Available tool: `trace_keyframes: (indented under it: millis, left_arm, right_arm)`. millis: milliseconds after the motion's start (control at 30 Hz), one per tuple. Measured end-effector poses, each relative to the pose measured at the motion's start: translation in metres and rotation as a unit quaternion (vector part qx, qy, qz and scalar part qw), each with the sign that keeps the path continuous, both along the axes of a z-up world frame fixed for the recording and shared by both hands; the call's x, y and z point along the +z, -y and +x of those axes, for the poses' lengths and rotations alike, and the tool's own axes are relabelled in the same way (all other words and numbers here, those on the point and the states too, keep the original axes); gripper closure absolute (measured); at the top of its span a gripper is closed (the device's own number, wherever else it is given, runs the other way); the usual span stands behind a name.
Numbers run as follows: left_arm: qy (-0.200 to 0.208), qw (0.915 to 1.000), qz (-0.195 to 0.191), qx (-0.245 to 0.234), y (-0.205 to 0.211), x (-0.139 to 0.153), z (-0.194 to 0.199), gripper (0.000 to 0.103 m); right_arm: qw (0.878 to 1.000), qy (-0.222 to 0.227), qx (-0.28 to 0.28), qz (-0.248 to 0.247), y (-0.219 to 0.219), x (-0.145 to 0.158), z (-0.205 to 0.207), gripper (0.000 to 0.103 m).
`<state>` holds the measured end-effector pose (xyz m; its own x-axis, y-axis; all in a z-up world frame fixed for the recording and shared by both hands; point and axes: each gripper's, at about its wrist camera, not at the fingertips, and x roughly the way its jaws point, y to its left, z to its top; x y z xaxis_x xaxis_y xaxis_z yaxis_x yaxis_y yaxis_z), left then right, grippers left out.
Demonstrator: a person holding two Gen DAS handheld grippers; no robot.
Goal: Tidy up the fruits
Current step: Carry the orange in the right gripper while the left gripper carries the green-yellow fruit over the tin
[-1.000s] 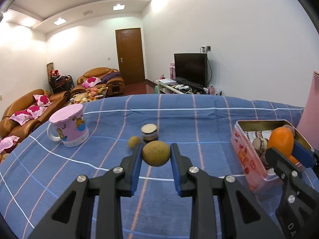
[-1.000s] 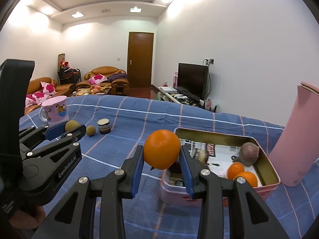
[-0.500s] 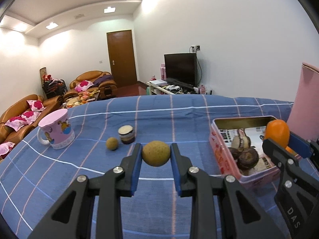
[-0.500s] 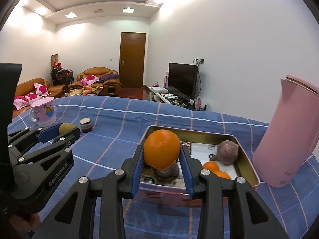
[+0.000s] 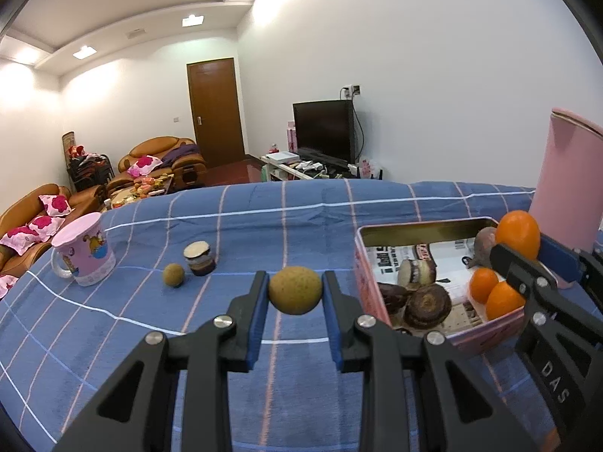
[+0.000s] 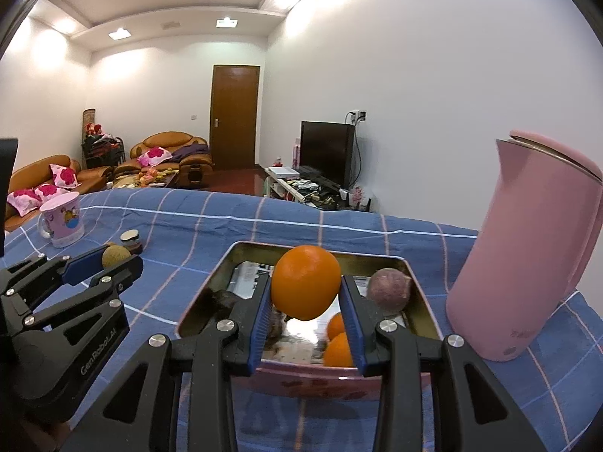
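My left gripper (image 5: 296,290) is shut on a round yellow-brown fruit (image 5: 296,289), held above the blue checked cloth just left of the pink tin (image 5: 371,290). My right gripper (image 6: 306,289) is shut on an orange (image 6: 306,287) and hangs over the open pink tin (image 6: 196,307). Inside the tin lie two small oranges (image 5: 493,292), a purple fruit (image 6: 388,289) and several dark brown fruits (image 5: 427,303). A smaller yellow-brown fruit (image 5: 173,274) rests on the cloth at the left. In the left wrist view the right gripper (image 5: 518,243) shows at the tin's right side.
A tall pink kettle (image 6: 527,256) stands right of the tin. A pink cartoon mug (image 5: 84,254) sits at the far left, and a small dark jar (image 5: 199,258) stands beside the loose fruit. The cloth (image 5: 264,226) falls away at the far edge.
Both grippers have moved to the right with their fruit still held. The orange, which hung left of the tin, is now above it, and the tin has come closer to the left gripper.
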<state>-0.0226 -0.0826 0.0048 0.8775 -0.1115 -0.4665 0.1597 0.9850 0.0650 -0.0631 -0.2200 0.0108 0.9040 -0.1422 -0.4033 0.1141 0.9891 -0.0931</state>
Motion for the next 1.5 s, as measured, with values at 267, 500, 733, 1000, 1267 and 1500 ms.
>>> trace_keyframes:
  millis: [267, 500, 733, 1000, 1267, 1500]
  left_arm:
    - [0.004, 0.9999, -0.006, -0.012, 0.021, 0.001, 0.001, 0.074]
    - [0.008, 0.9995, -0.006, -0.031, 0.045, 0.002, 0.002, 0.074]
    - [0.004, 0.9986, -0.010, -0.051, 0.069, 0.003, 0.008, 0.074]
    - [-0.003, 0.9979, -0.016, -0.063, 0.086, 0.001, 0.018, 0.074]
    - [-0.012, 0.9973, -0.027, -0.068, 0.097, 0.001, 0.031, 0.074]
    - [-0.028, 0.9968, -0.034, -0.066, 0.095, -0.001, 0.045, 0.074]
  right_arm:
    - [1.000, 0.009, -0.021, 0.007, 0.022, 0.004, -0.001, 0.065]
    - [0.999, 0.015, -0.039, 0.015, 0.041, 0.007, -0.001, 0.065]
    - [0.998, 0.022, -0.064, 0.016, 0.061, 0.010, 0.000, 0.065]
    - [0.996, 0.021, -0.083, 0.025, 0.076, 0.010, 0.005, 0.065]
    - [0.995, 0.018, -0.092, 0.014, 0.079, 0.009, 0.013, 0.065]
    - [0.996, 0.007, -0.092, 0.000, 0.076, 0.004, 0.028, 0.065]
